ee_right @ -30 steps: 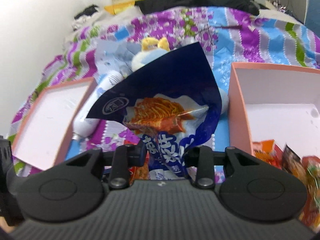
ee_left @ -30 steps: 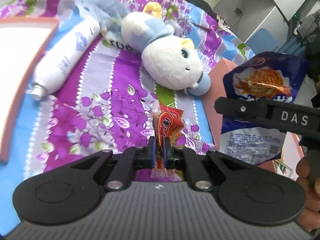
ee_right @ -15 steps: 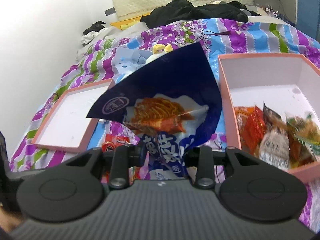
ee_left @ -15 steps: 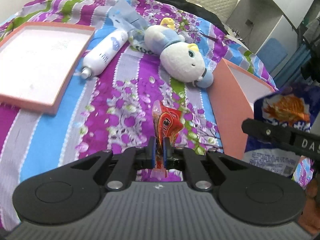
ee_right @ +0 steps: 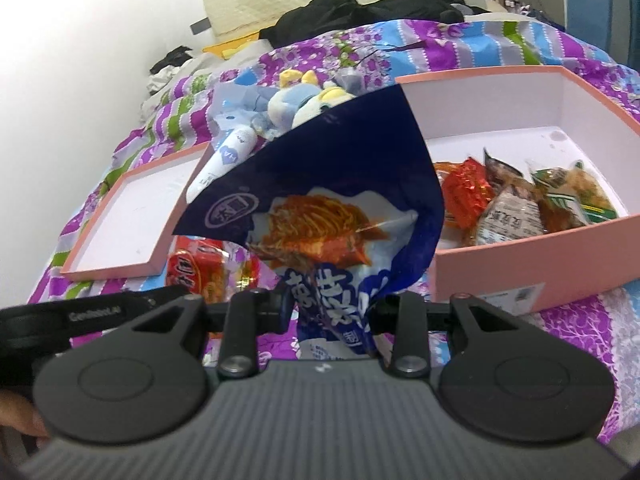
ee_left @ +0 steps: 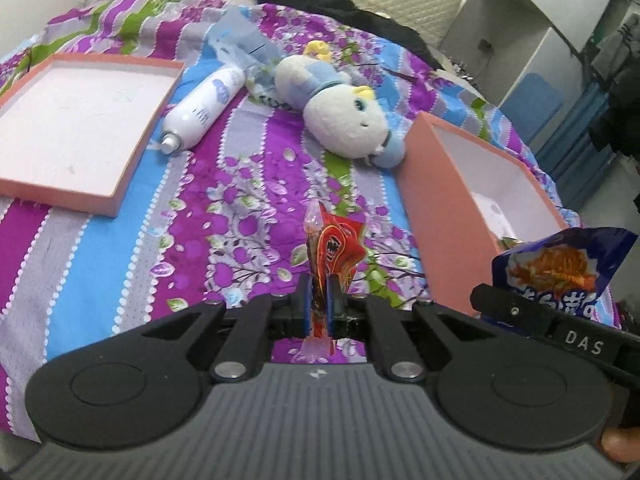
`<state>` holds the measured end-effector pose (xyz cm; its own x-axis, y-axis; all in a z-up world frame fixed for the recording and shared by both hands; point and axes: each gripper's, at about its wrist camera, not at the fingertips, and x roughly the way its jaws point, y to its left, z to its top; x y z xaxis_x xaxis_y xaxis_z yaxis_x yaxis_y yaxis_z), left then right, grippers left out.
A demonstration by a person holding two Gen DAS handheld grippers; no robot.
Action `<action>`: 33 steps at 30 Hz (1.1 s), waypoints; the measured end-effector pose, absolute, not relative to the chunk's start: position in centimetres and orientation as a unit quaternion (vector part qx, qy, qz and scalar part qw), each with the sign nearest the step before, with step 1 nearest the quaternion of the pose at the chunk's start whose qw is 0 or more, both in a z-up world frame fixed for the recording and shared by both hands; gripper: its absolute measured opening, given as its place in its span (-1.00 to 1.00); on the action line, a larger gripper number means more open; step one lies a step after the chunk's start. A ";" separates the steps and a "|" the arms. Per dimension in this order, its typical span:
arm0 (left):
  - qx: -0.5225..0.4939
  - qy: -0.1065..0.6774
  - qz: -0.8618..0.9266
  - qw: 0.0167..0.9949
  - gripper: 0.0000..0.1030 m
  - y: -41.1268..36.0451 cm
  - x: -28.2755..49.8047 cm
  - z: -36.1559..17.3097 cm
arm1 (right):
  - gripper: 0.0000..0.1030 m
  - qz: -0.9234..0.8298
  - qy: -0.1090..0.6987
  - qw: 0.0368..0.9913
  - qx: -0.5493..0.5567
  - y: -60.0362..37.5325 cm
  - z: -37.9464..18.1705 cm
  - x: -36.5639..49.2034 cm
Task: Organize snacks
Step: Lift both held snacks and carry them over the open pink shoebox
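My left gripper is shut on a small red snack packet, held upright above the flowered bedspread. My right gripper is shut on a large dark-blue noodle snack bag; that blue bag shows at the right edge of the left wrist view too. A pink box sits to the right of the blue bag with several snack packets inside. The same pink box lies right of the red packet, which the right wrist view shows at lower left.
A shallow pink lid lies at the left. A white spray bottle, a plush toy and a crumpled blue plastic bag lie on the bed behind. Dark clothes are piled by the headboard. White shelving stands at right.
Both grippers have drawn back from the plush toy with their packets still held. The pink box with its snacks has come fully into the right wrist view.
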<state>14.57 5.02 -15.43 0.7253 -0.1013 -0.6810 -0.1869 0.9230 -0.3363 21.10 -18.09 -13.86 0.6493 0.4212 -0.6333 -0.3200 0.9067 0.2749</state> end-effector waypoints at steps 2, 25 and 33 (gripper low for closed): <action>-0.192 0.366 0.018 0.911 -0.85 4.5 14.6 -14.7 | -0.28 0.202 0.359 0.909 0.069 -18.5 -13.4 20.7; -0.161 0.270 -0.114 0.942 -0.85 -6.3 24.0 -1.1 | -0.28 0.154 0.227 0.956 0.106 -29.2 -2.5 25.9; -0.132 0.290 -0.118 0.941 -0.84 -10.7 32.4 -2.3 | -0.28 0.131 0.235 0.959 0.088 -33.8 -3.6 32.5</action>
<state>32.42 -10.66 -2.26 0.8039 -0.2986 -0.5145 0.1457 0.9374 -0.3163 32.47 -33.85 -3.58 0.8554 0.2922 -0.4278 -0.2099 0.9504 0.2295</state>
